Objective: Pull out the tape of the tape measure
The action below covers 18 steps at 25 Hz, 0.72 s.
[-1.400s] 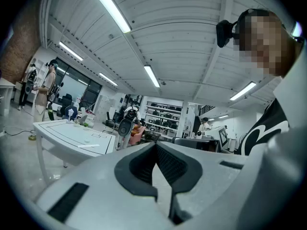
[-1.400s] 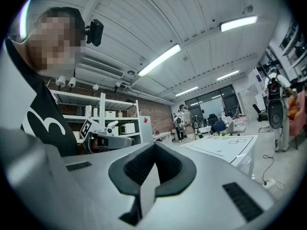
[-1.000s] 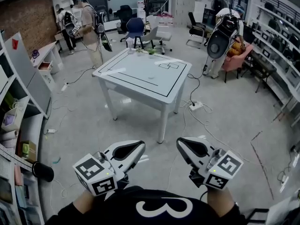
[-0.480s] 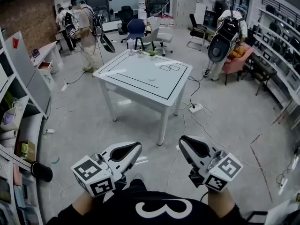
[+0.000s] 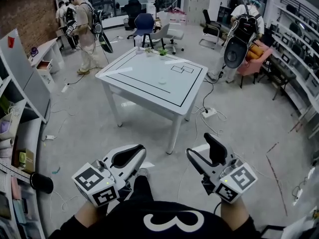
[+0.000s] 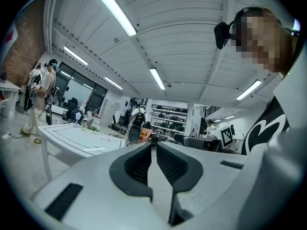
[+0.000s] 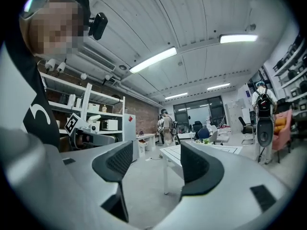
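A white table (image 5: pixel 130 69) with black lines stands a few steps ahead on the grey floor. A small pale round object (image 5: pixel 162 81) lies near its middle; I cannot tell whether it is the tape measure. My left gripper (image 5: pixel 137 152) is held low at the left, jaws shut with nothing between them, as the left gripper view (image 6: pixel 153 145) confirms. My right gripper (image 5: pixel 201 147) is at the right; its jaws have just been opening and stand open and empty (image 7: pixel 157 150). Both grippers are well short of the table (image 7: pixel 172 153).
Shelves (image 5: pixel 15 133) line the left wall, with a black cylinder (image 5: pixel 42 182) jutting out. A power strip (image 5: pixel 209 112) and cables lie on the floor right of the table. Two people (image 5: pixel 84 29) stand back left, another (image 5: pixel 244 31) back right. Office chairs (image 5: pixel 144 26) stand behind the table.
The right gripper's jaws have gone from shut to wide open. Both grippers and the view have moved forward, toward the table. The left gripper stays shut.
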Each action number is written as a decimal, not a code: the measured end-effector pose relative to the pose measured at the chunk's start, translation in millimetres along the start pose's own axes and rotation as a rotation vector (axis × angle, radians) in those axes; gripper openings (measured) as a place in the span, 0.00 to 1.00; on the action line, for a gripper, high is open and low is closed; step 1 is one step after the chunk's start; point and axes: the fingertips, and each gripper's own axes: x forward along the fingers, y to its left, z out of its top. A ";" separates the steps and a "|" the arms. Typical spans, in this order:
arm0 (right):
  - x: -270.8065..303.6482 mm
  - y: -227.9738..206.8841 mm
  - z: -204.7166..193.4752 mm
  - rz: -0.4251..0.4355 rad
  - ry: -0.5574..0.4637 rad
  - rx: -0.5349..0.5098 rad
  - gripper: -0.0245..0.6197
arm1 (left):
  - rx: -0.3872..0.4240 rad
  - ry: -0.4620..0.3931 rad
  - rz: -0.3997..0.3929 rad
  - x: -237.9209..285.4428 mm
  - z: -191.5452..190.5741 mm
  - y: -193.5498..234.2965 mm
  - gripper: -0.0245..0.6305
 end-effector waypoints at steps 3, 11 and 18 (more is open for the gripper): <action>24.3 -21.3 -5.1 -0.028 0.009 0.002 0.51 | -0.011 0.001 0.004 13.2 4.1 34.3 0.24; 121.7 -81.8 -25.8 -0.086 0.066 0.028 0.58 | -0.037 0.042 0.003 58.9 12.8 153.5 0.39; 228.3 -154.2 -45.1 -0.172 0.135 0.110 0.58 | -0.097 0.092 -0.030 115.0 26.4 281.1 0.42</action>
